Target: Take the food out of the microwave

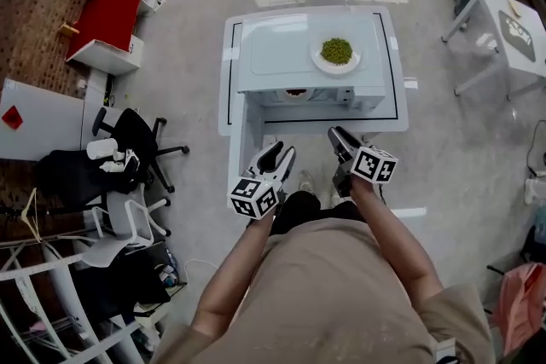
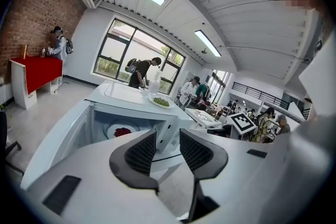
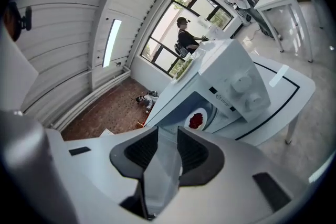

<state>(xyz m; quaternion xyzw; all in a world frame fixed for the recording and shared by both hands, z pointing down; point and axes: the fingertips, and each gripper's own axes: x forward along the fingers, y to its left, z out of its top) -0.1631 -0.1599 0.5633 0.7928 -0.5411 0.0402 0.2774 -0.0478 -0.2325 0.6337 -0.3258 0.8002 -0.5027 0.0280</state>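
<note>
Head view shows the left hand-held gripper [image 1: 277, 151] and the right hand-held gripper [image 1: 341, 137], both spread and empty, held just in front of the open microwave [image 1: 290, 47] on the white bench [image 1: 386, 113]. Left gripper view shows the plate of red food [image 2: 122, 131] lying inside the microwave's cavity. A plate of green food [image 1: 336, 53] sits on its top.

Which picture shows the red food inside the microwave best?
The right gripper view: the red food on its white plate shows plainly. The left gripper view shows it smaller; the head view barely glimpses it.
</note>
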